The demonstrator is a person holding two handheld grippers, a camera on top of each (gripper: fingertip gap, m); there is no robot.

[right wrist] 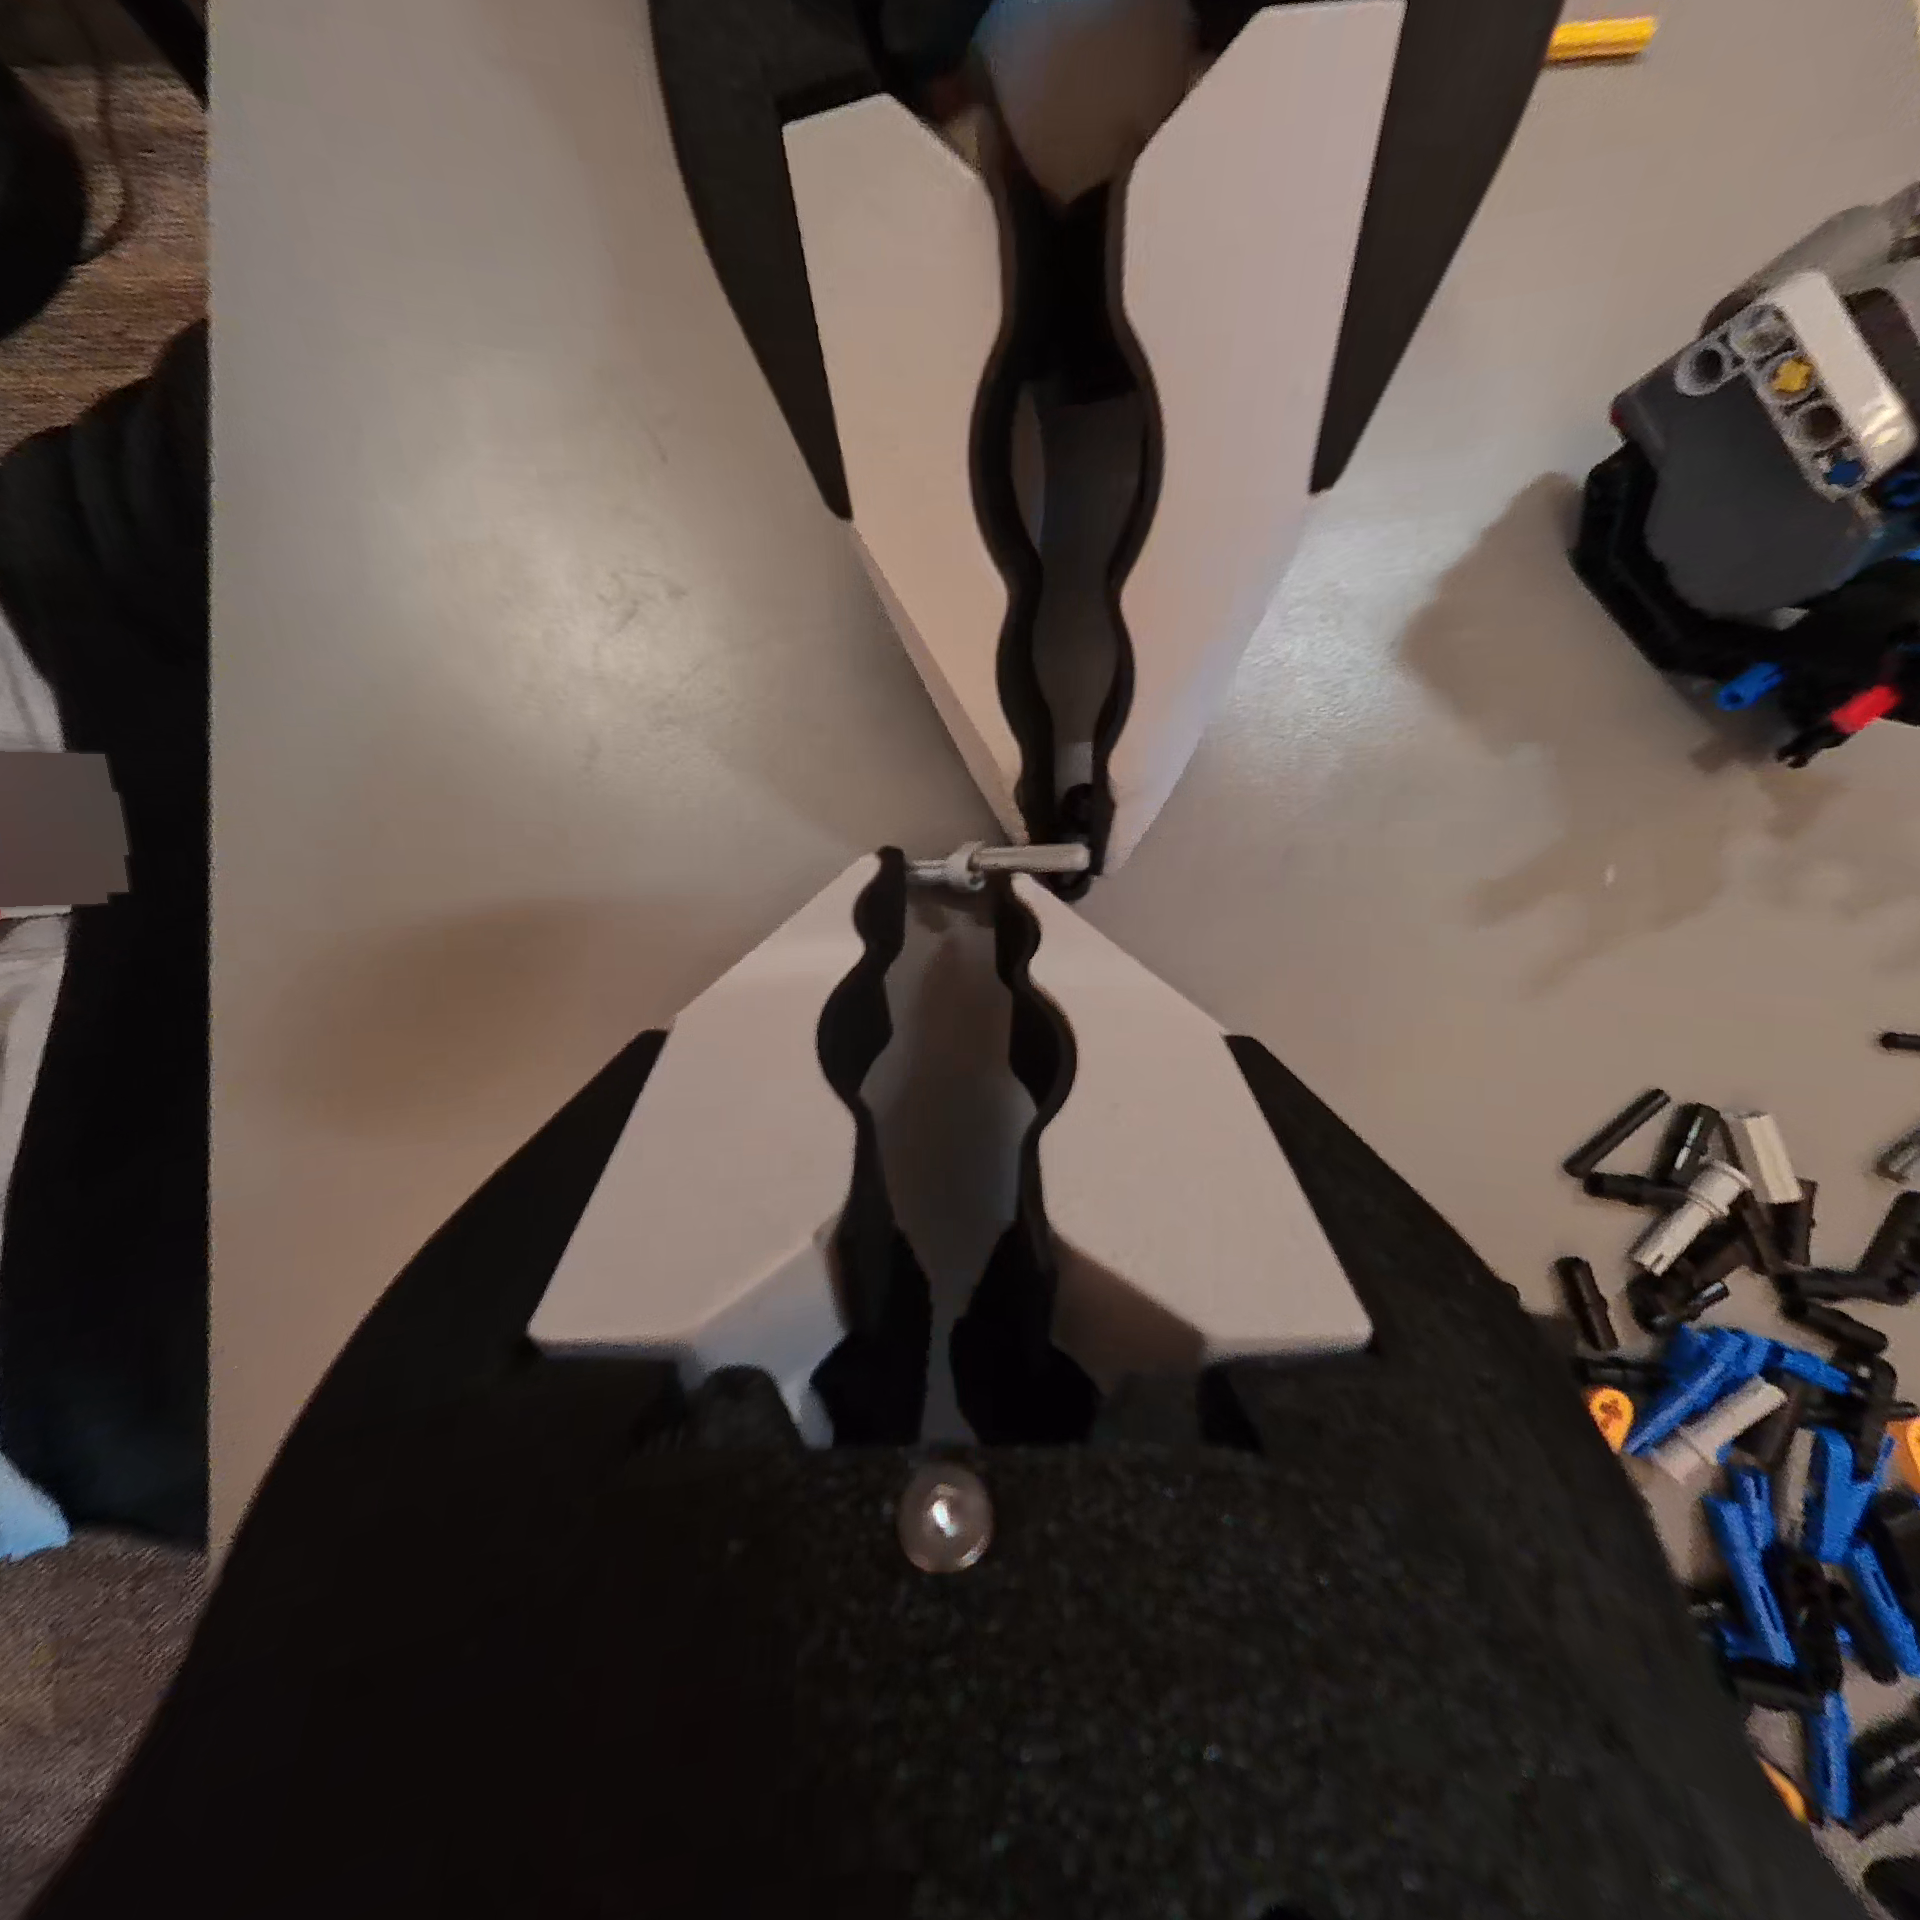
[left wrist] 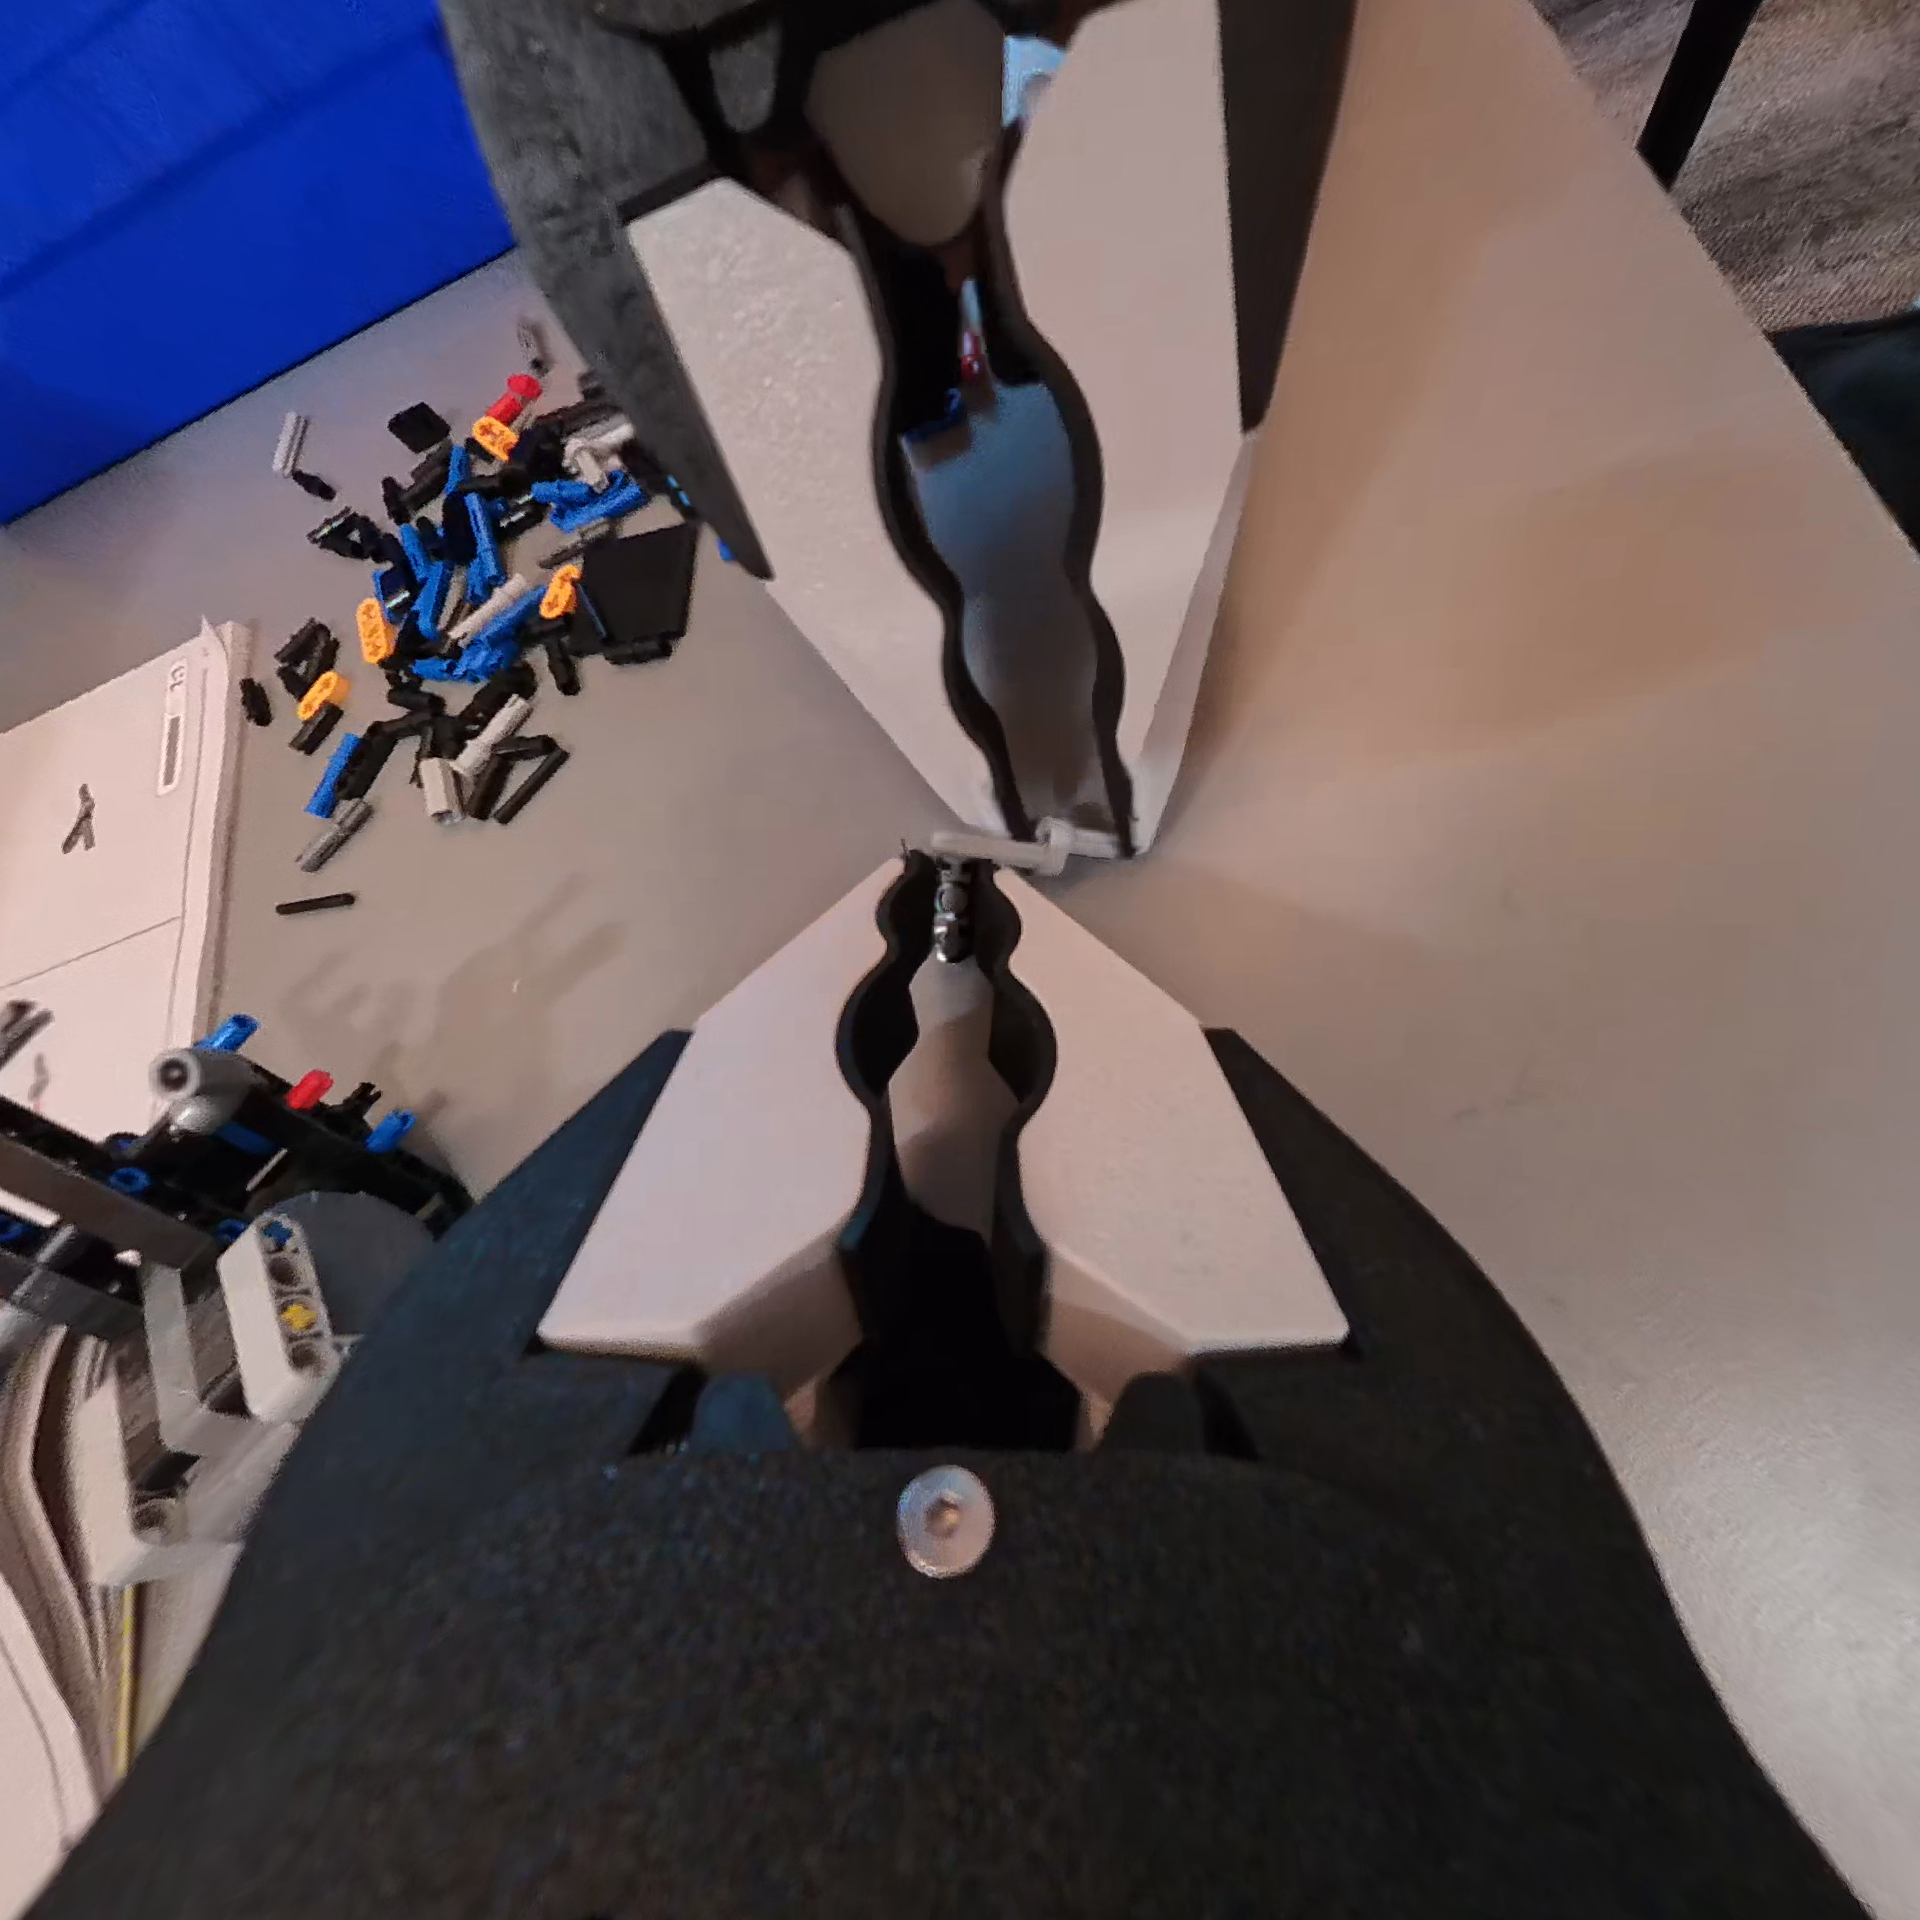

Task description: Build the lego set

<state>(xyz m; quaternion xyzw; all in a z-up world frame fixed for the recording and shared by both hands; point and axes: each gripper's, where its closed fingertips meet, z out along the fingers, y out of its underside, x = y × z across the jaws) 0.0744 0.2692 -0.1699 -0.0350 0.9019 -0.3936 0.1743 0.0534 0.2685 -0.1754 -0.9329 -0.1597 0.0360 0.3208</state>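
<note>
My two grippers meet tip to tip above the grey table [left wrist: 1455,935]. My left gripper [left wrist: 951,883] is shut on a small black connector [left wrist: 950,920]. It enters the right wrist view from the top [right wrist: 1070,821], still holding the connector [right wrist: 1077,831]. My right gripper [right wrist: 951,878] is shut on a short grey pin [right wrist: 997,862] that lies crosswise. The pin's free end touches the black connector. In the left wrist view the right gripper [left wrist: 1070,831] comes down from the top with the pin [left wrist: 1023,847].
A pile of loose blue, black, grey and orange pieces [left wrist: 468,623] [right wrist: 1766,1403] lies on the table. The partly built model [left wrist: 208,1195] [right wrist: 1766,499] stands beside it. An instruction booklet [left wrist: 94,831] and a blue box [left wrist: 208,208] are at the left. The table edge [right wrist: 211,935] is near. Left and right tips are no more than a few centimetres apart.
</note>
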